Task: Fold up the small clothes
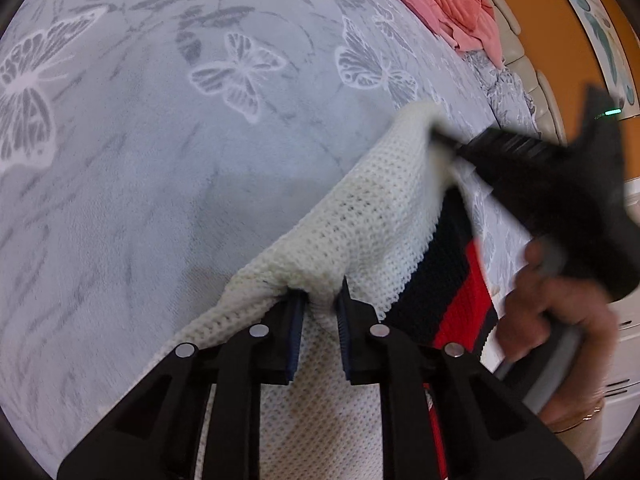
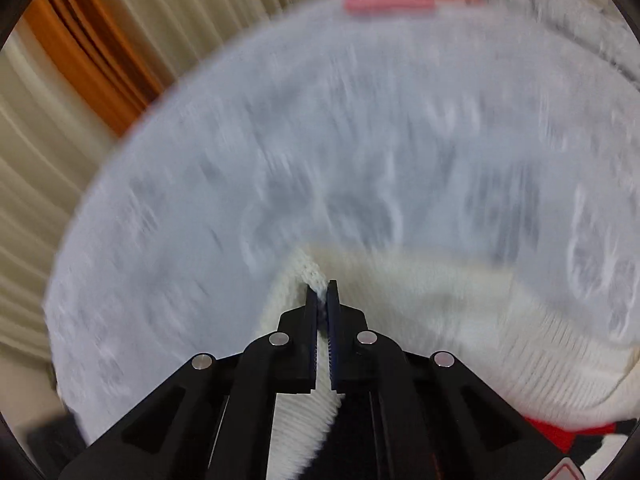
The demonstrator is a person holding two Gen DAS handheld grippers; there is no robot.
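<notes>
Both grippers (image 1: 320, 300) (image 2: 322, 298) pinch white knit (image 1: 360, 220); no writing legible, right view blurred.

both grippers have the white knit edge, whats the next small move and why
Probably carry the pinched edge forward over the blanket and lay it flat. Both the left gripper and right gripper clamp the knit sweater, which hangs bunched between them, its red and black part still underneath.

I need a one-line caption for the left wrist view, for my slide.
Left gripper and right gripper pinch the white knit garment above the butterfly-print blanket.
</notes>
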